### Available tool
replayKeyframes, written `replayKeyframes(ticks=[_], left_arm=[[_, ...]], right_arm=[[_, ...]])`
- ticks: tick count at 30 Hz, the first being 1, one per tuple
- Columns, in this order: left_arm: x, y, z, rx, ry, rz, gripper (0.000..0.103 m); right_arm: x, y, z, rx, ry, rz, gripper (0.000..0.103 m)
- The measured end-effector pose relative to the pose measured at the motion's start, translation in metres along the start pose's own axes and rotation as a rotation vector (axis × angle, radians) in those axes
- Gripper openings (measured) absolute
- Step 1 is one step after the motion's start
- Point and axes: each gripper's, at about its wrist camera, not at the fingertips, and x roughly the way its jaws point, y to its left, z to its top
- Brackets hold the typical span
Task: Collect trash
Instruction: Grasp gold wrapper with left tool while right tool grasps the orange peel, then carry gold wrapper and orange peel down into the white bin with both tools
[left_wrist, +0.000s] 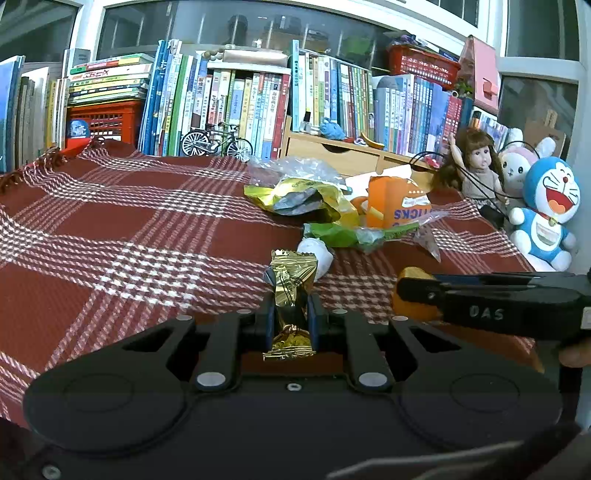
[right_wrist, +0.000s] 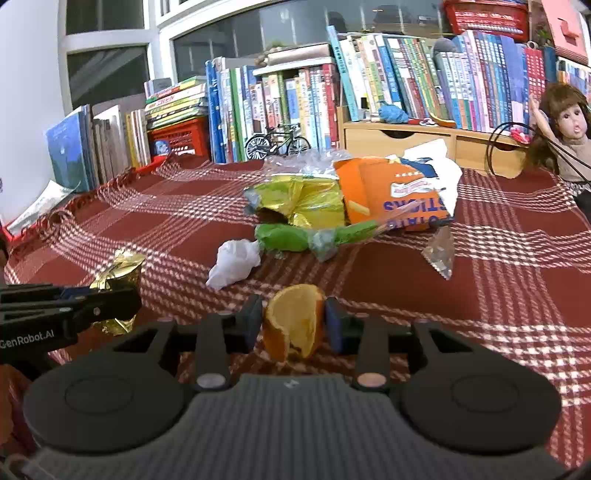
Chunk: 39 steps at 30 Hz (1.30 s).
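Pinching a gold wrapper (left_wrist: 291, 295) upright, left gripper (left_wrist: 291, 317) is carrying it above the desk (left_wrist: 129, 229), while right gripper (right_wrist: 293, 321) jaws are bracketing an orange peel (right_wrist: 293, 325), contact unclear; likely next: carry both to a bin, none visible

Two low wrist views, facing bookshelf (left_wrist: 221, 107) — sharing tablecloth (right_wrist: 498, 288)

Glossy foil wrapper (left_wrist: 293, 284), woven cloth (left_wrist: 129, 229)

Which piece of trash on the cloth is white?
The crumpled white tissue, lying loose beside the green wrapper. The other pieces are gold, green, orange or clear.
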Motion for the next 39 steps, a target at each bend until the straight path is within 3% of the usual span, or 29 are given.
replayKeyframes(ticks=[11, 18, 20, 21, 25, 39], left_arm=[[0.001, -0.005, -0.004, 0.02, 0.016, -0.014, 0.017], [0.004, -0.007, -0.007, 0.029, 0.029, -0.016, 0.017], [0.004, -0.007, -0.008, 0.032, 0.031, -0.018, 0.017], [0.004, -0.008, -0.008, 0.035, 0.031, -0.02, 0.017], [0.001, -0.008, -0.008, 0.036, 0.029, -0.027, 0.017], [-0.027, -0.017, -0.019, 0.049, 0.03, -0.102, 0.016]], right_arm=[[0.005, 0.006, -0.014, -0.014, 0.015, 0.025, 0.063], [0.006, 0.008, -0.018, -0.014, 0.016, 0.021, 0.064], [0.006, 0.009, -0.02, -0.019, 0.011, 0.015, 0.056], [0.005, 0.009, -0.02, -0.02, 0.009, 0.013, 0.047], [-0.002, 0.008, -0.021, -0.006, -0.006, 0.019, 0.035], [-0.049, 0.011, -0.032, 0.032, -0.022, 0.089, 0.031]])
